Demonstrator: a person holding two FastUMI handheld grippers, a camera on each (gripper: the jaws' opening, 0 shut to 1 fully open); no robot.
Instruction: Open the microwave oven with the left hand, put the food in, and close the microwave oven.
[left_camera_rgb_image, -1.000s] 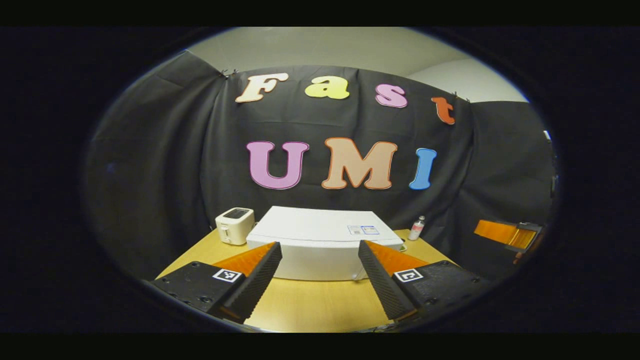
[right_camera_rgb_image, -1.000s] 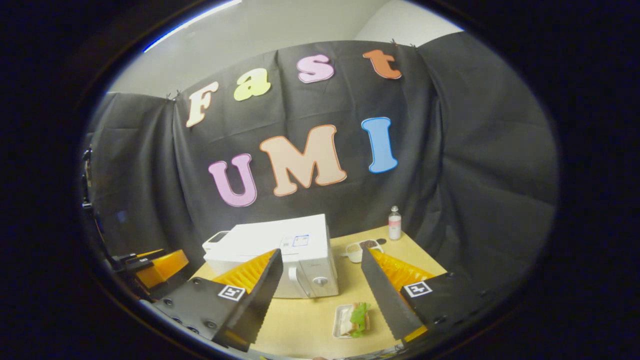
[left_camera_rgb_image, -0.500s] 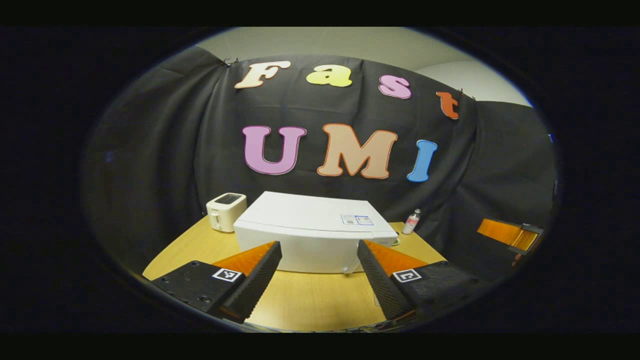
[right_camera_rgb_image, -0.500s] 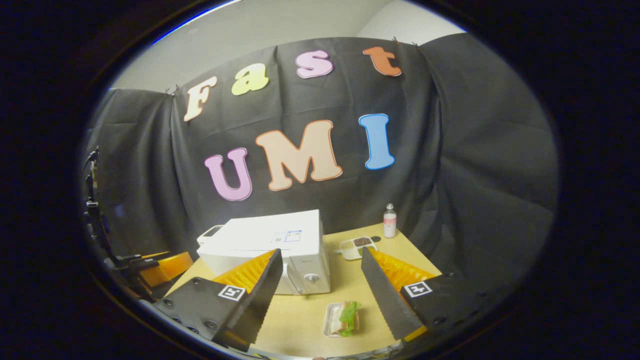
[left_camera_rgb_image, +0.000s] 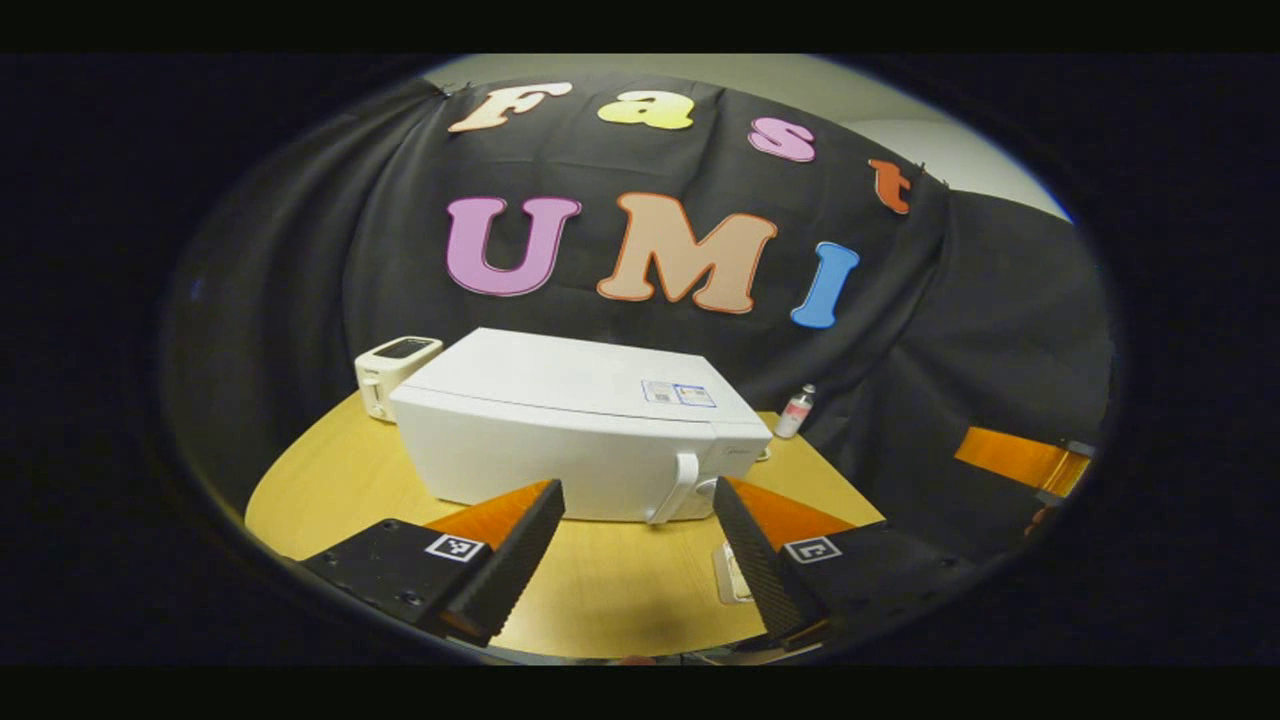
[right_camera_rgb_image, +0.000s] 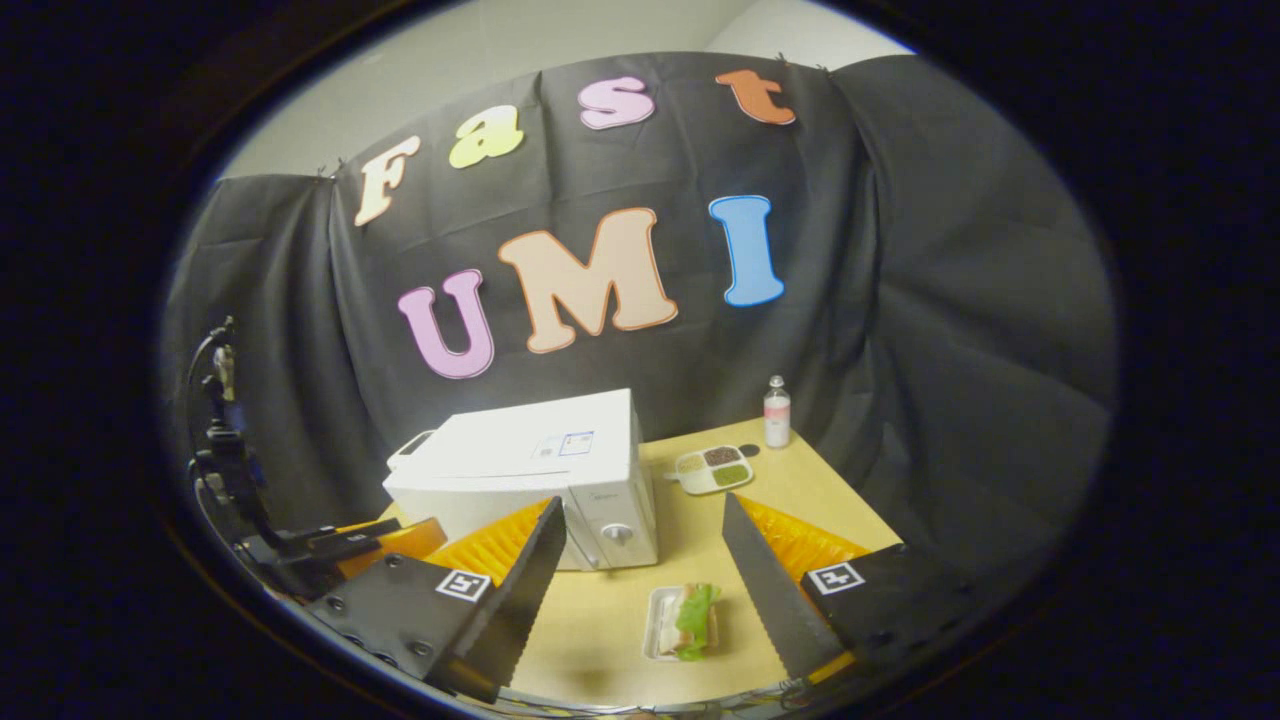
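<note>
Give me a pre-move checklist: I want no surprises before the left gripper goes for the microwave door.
1. Microwave door closed: ok.
2. Door handle visible ahead of the left gripper: ok.
3. Left gripper open, holding nothing: ok.
4. Right gripper open, holding nothing: ok.
5. Food tray on the table in front of the microwave: ok.
6. Inside of the microwave free: cannot tell, door shut.

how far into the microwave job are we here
Nothing looks done yet: the microwave oven is shut, its door handle untouched. In hand: the left gripper hangs open in front of that handle, not touching it. The right gripper is open above the sandwich tray, which sits on the table. Left: open the door, put the food in, close it.
</note>
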